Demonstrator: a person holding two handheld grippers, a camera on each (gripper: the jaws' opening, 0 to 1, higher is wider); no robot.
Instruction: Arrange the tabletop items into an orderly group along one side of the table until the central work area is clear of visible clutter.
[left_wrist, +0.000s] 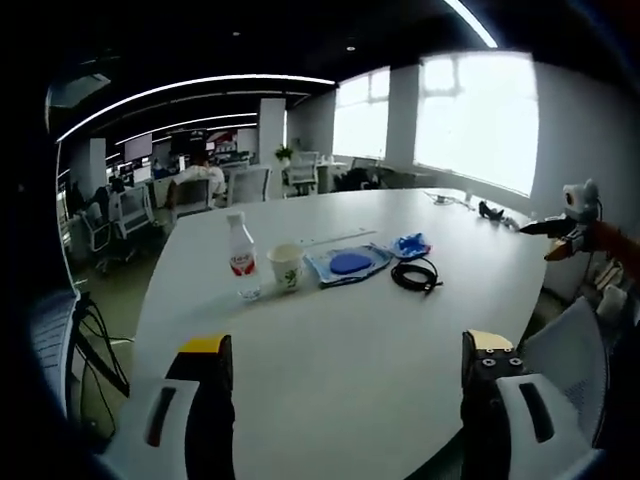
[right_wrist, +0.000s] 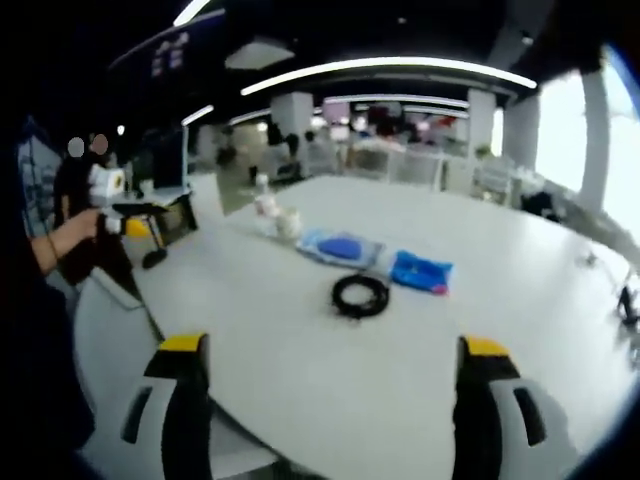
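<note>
On the white table (left_wrist: 330, 350) stand a clear water bottle with a red label (left_wrist: 241, 258) and a paper cup (left_wrist: 286, 266). Beside them lie a light blue pouch with a blue disc on it (left_wrist: 348, 264), a blue packet (left_wrist: 410, 245) and a coiled black cable (left_wrist: 415, 274). My left gripper (left_wrist: 347, 385) is open over the near table edge, well short of them. The right gripper view has the cable (right_wrist: 360, 295), packet (right_wrist: 421, 271), pouch (right_wrist: 340, 248), cup (right_wrist: 288, 223) and bottle (right_wrist: 264, 205) beyond my open right gripper (right_wrist: 333, 395), which holds nothing.
Grey chairs stand at the table edge (left_wrist: 570, 350) (right_wrist: 110, 330). A hand (right_wrist: 62, 238) holds the left gripper (right_wrist: 105, 188) at the left. Small dark items (left_wrist: 490, 212) lie by the far table edge. Office desks and chairs (left_wrist: 200, 185) fill the background.
</note>
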